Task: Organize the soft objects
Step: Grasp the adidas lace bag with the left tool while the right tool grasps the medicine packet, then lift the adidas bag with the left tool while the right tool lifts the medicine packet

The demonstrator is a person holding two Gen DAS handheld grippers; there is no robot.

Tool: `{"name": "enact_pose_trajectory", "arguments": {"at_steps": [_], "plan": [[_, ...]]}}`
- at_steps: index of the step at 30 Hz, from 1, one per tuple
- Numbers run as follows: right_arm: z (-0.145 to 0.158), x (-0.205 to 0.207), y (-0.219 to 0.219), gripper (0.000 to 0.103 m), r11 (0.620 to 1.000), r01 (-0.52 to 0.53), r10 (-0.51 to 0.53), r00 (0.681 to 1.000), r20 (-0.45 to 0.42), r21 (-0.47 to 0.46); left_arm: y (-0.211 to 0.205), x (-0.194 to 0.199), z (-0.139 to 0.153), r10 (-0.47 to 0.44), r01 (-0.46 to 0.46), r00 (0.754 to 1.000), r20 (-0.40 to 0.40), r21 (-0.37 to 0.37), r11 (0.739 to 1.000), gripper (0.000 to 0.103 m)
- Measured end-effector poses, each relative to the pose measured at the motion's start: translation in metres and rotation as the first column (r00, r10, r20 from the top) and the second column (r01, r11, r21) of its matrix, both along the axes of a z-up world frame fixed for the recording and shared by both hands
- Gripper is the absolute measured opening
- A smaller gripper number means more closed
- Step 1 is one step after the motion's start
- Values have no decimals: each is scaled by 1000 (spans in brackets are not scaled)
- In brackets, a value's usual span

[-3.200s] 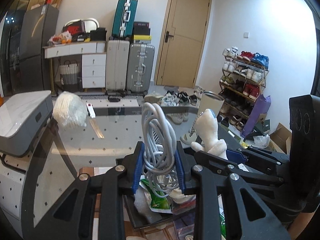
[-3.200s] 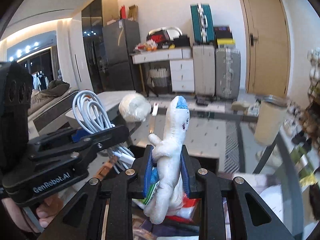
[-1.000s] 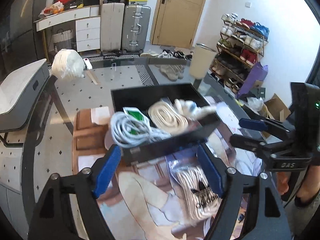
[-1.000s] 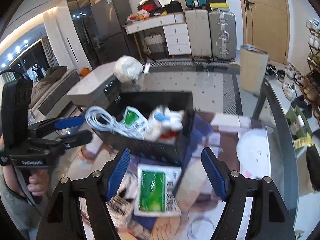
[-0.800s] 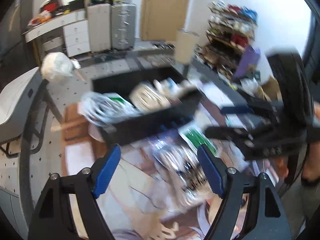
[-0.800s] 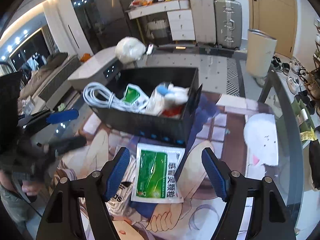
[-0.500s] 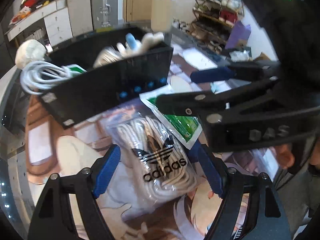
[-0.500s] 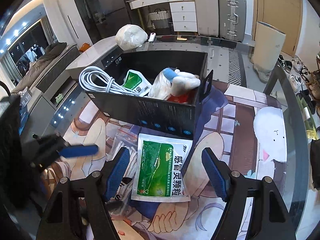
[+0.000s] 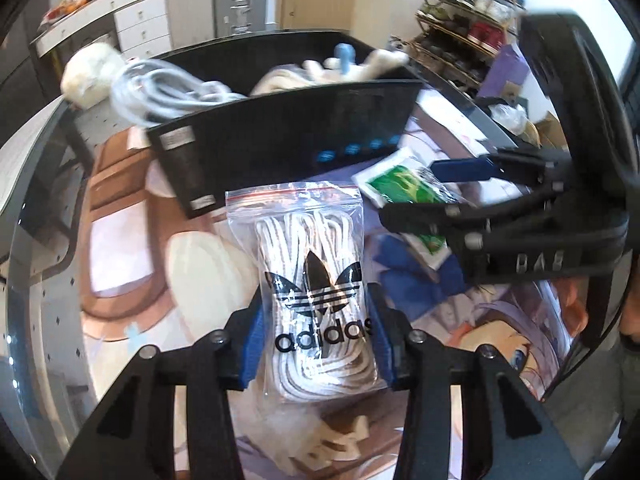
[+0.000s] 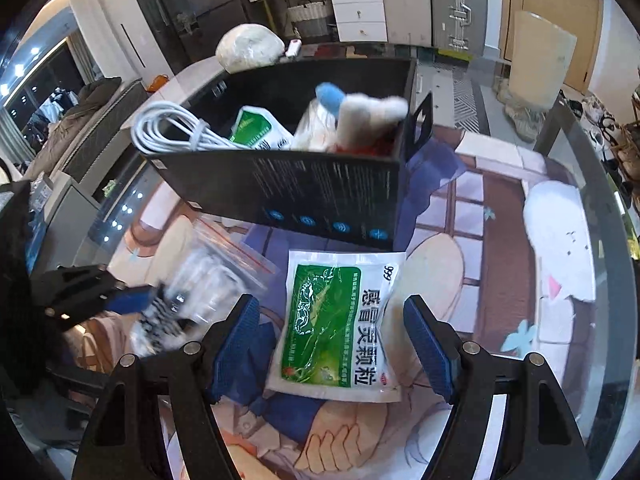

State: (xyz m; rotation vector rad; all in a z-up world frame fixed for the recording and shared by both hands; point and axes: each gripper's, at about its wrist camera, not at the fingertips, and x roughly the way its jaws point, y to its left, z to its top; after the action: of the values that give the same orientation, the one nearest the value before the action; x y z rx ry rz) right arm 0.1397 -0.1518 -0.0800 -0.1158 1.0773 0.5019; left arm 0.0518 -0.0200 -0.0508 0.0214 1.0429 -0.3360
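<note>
A clear zip bag of white laces marked adidas lies on the printed mat, and my left gripper is shut on its lower part; the bag shows blurred in the right wrist view. A green and white medicine sachet lies flat before the black box, between the open jaws of my right gripper. The box holds a white cable coil, another green sachet and a white plush shark. The right gripper also shows in the left wrist view, over the sachet.
The printed mat covers a glass table whose edge curves on the right. A white bundle sits behind the box. A white appliance stands to the left. Suitcases, drawers and a shoe rack lie beyond.
Both grippers let go of the cable and the plush shark, which now lie in the box, and came down. My left gripper has closed on the adidas bag; my right straddles the green sachet.
</note>
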Motion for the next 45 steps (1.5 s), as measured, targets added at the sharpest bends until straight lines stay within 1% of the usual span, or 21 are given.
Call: {"name": "enact_pose_trajectory", "arguments": {"at_steps": [1, 2, 4, 6, 7, 8, 9, 10, 12, 14, 15, 17, 19, 26, 30, 32, 36, 38, 39, 44, 45], "plan": [[-3, 0, 3, 86, 1000, -1, 1, 1000, 4, -3, 2, 1, -1, 8, -8, 1000, -2, -3, 1000, 45], [-5, -1, 8, 87, 1000, -20, 21, 999, 26, -9, 2, 1, -1, 16, -16, 1000, -3, -5, 1000, 45], [-7, -3, 17, 86, 997, -40, 42, 998, 40, -60, 0, 1, -2, 23, -23, 1000, 2, 5, 1000, 46], [-10, -7, 26, 82, 990, -74, 80, 996, 50, -121, -8, 4, -3, 15, -16, 1000, 14, 38, 999, 48], [-10, -11, 28, 74, 985, -83, 92, 994, 60, -150, -11, 5, -4, 12, -13, 1000, 18, 48, 999, 51], [-9, -14, 28, 57, 985, -87, 97, 993, 61, -148, -13, 3, -4, 5, -7, 1000, 23, 62, 998, 53], [-8, -15, 27, 46, 986, -81, 91, 994, 59, -143, -15, 4, -5, 3, -4, 1000, 25, 70, 998, 61], [-5, -18, 25, 39, 987, -79, 89, 994, 63, -143, -17, 4, -6, 1, -3, 1000, 27, 88, 996, 68], [-5, -19, 24, 37, 987, -86, 94, 994, 54, -138, -18, 8, -8, 5, -9, 999, 41, 115, 993, 69], [-5, -19, 23, 36, 988, -91, 99, 994, 54, -128, -17, 9, -9, 15, -19, 999, 41, 111, 994, 71], [-5, -19, 23, 36, 988, -92, 99, 994, 53, -121, -15, 11, -9, 30, -35, 999, 42, 118, 992, 69], [-5, -22, 21, 32, 990, -107, 111, 993, 37, -88, -13, 13, -7, 32, -37, 998, 48, 104, 994, 48], [-4, -23, 24, 28, 989, -124, 127, 992, 29, -83, -15, 14, -4, 21, -27, 998, 58, 115, 993, 38], [3, -28, 33, 19, 986, -153, 155, 987, 33, -60, -10, 10, 4, 25, -34, 996, 83, 107, 994, 36], [5, -33, 25, 18, 989, -141, 142, 989, 39, -43, -10, 5, 15, 19, -33, 991, 135, 105, 994, 36], [10, -34, 22, 17, 991, -135, 136, 989, 51, -27, -13, 0, 26, 9, -32, 980, 198, 114, 993, 36], [32, -43, 14, 17, 992, -126, 122, 987, 107, 27, -9, -11, 49, 11, -35, 952, 307, 74, 997, 36], [46, -47, 10, 17, 991, -122, 111, 979, 172, 59, -6, -18, 60, 18, -44, 927, 376, 61, 997, 36], [52, -49, 7, 17, 991, -118, 102, 974, 204, 70, -5, -22, 68, 24, -51, 905, 425, 53, 997, 36], [87, -71, -3, 17, 983, -122, 56, 908, 414, 135, 8, -37, 92, 61, -74, 833, 550, 2, 997, 36], [95, -78, -6, 17, 980, -125, 39, 884, 465, 154, 12, -39, 96, 68, -77, 816, 575, -8, 997, 36]]}}
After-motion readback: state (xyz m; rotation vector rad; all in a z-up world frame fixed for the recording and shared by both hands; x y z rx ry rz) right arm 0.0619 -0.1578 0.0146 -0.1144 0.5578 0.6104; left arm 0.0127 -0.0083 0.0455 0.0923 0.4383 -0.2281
